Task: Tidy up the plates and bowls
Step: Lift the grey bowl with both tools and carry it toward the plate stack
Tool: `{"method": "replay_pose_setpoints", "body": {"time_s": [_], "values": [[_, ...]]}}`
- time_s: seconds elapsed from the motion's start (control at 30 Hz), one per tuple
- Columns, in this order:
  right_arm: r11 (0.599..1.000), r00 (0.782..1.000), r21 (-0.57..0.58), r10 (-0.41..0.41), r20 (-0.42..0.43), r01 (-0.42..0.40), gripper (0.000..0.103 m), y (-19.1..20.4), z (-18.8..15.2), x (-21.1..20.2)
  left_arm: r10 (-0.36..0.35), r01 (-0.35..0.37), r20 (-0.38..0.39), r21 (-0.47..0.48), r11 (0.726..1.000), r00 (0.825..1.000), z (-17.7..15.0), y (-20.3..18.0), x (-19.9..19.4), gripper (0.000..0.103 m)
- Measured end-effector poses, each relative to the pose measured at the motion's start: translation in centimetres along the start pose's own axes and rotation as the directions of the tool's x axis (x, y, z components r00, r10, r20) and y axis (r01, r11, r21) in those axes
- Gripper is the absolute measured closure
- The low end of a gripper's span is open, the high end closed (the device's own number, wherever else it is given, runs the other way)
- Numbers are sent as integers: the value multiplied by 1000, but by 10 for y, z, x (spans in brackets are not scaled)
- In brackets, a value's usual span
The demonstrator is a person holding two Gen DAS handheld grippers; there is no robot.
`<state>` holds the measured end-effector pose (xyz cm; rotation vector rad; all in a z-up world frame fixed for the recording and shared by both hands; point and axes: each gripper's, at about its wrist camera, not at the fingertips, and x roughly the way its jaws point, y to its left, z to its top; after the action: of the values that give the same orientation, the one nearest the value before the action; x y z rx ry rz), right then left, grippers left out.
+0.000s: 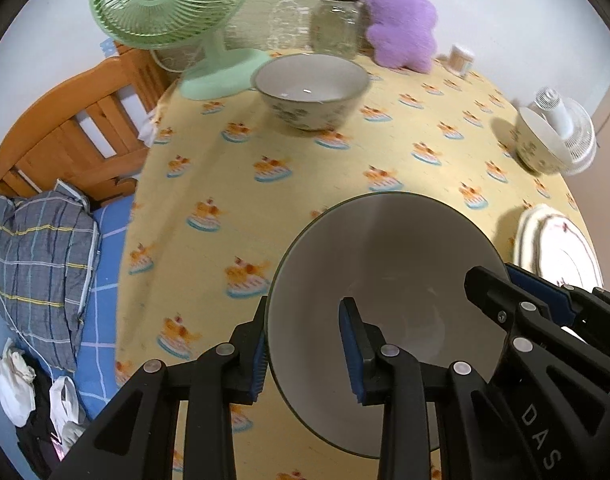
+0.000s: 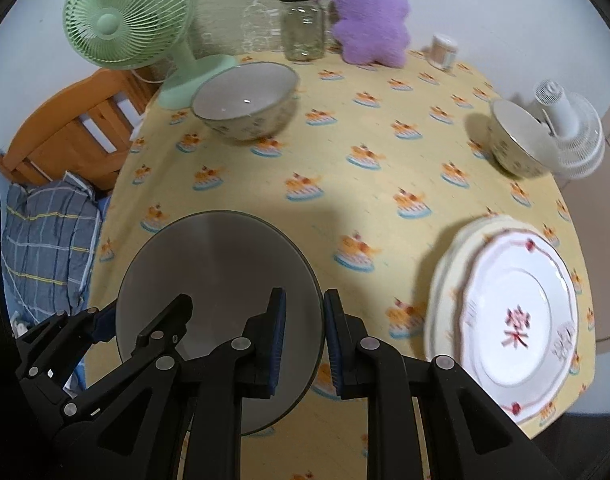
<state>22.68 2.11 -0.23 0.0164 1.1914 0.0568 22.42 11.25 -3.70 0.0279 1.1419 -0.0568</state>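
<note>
A white bowl [image 1: 405, 260] with a dark rim hangs tilted above the yellow tablecloth, held from both sides. My left gripper [image 1: 305, 356] is shut on its left rim, one finger inside and one outside. My right gripper [image 2: 305, 340] is shut on the right rim of the same bowl [image 2: 225, 260]. Each wrist view also shows the other gripper clamped on the far rim. A large floral bowl [image 1: 311, 92] stands at the back by the green fan. A smaller floral bowl [image 2: 513, 140] sits at the right. Stacked plates [image 2: 517, 320] lie at the near right.
A green fan [image 1: 169, 4], glass jar [image 1: 337, 24], purple plush toy [image 1: 401, 20] and small container [image 2: 443, 50] line the table's back edge. A white fan [image 2: 573, 132] lies beside the small bowl. A wooden bed frame [image 1: 73, 136] with bedding stands left of the table [image 2: 365, 200].
</note>
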Motion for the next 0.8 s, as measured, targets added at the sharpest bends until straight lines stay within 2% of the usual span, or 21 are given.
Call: {"method": "replay_pose_setpoints", "body": {"time_s": [0.4,0.8], "values": [[999,999,36,-23,-30,24,80,-47,-30,-11,-21,22,-47,38,999,999,-24,-49,-2,73],[1000,997,6,-1,-80,2,80,-63,-38,2,2,-1,-81,9,1000,997,-35,-63,7,73]]}}
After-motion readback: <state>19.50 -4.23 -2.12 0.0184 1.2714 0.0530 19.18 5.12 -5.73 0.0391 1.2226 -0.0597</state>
